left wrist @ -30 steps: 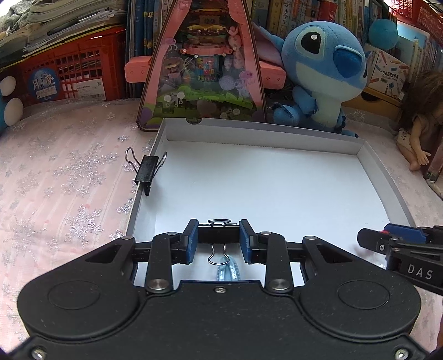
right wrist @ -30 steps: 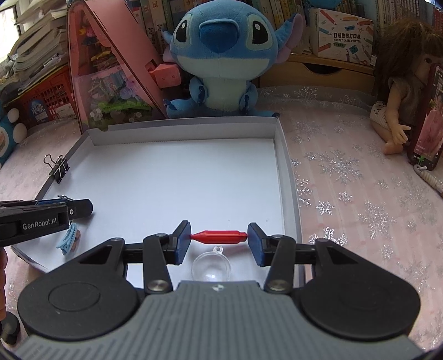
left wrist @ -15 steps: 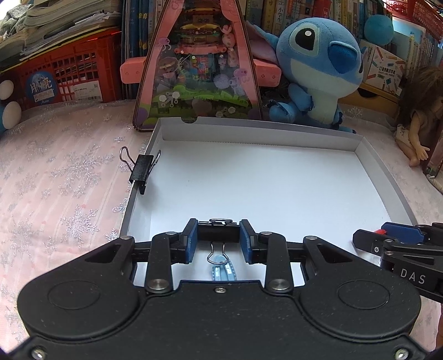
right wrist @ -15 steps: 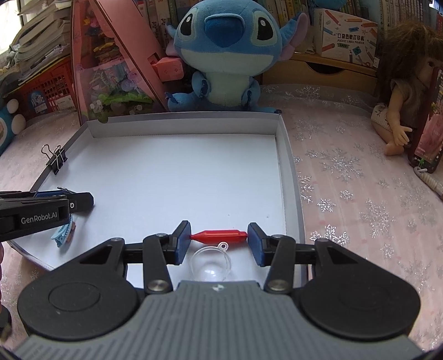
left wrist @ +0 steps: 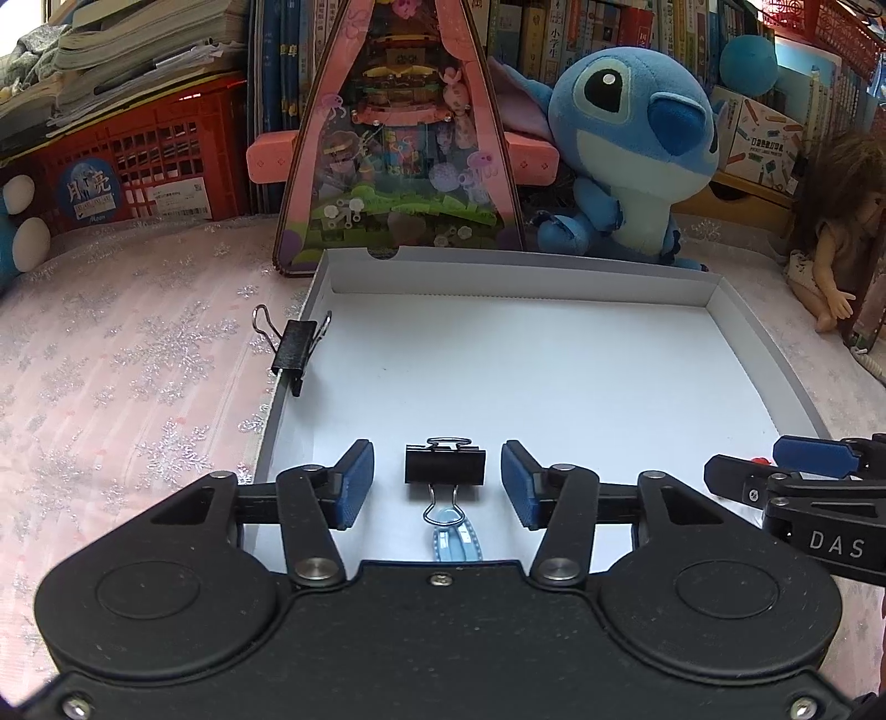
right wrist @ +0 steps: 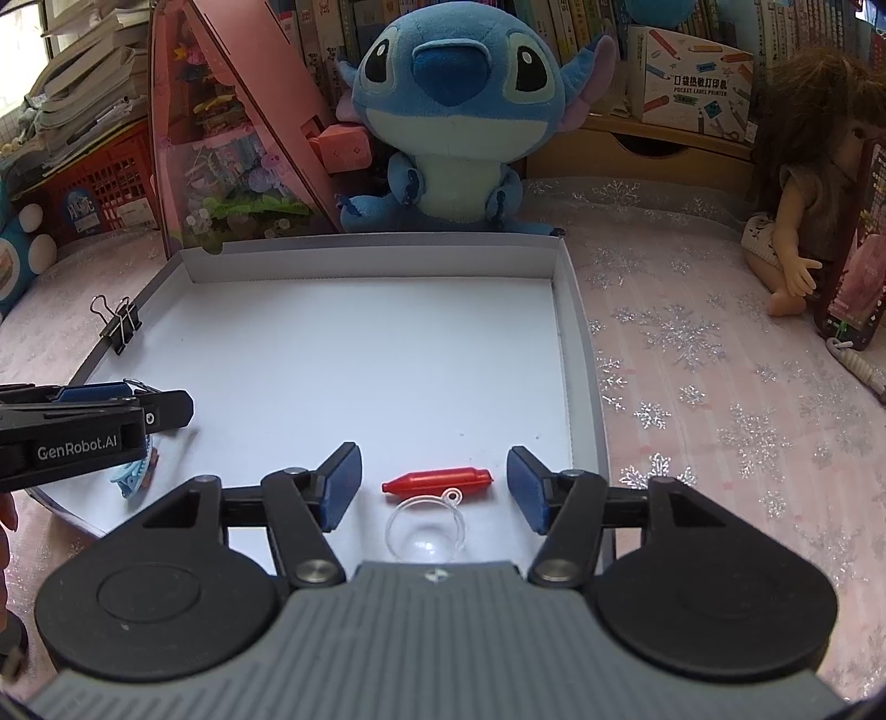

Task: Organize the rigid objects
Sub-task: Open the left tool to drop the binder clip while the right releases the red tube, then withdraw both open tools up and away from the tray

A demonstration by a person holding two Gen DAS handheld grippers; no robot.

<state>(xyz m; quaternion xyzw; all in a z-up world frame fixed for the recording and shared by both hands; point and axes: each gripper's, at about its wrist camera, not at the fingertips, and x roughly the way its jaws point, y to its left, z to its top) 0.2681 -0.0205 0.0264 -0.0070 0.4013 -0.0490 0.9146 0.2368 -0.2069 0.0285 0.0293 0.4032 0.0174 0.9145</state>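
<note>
Release step in hand: the left hand-held gripper [left wrist: 437, 484] has its jaws opening around a black binder clip [left wrist: 445, 465] on the white tray [left wrist: 554, 376] floor, pads clear. The right hand-held gripper [right wrist: 434, 487] likewise is opening around a red pen-like piece [right wrist: 437, 479]. Next, both should withdraw without nudging either item.

Soft, even daylight fills both views; the white tray [left wrist: 742, 338] floor is brightest, without blown glare. Faint shadows sit under the binder clip [left wrist: 445, 465] and red pen-shaped piece [right wrist: 437, 479]. Fisheye bending curves the bookshelf [left wrist: 554, 27] behind the tray and darkens the corners. Focus is sharp, no motion blur
</note>
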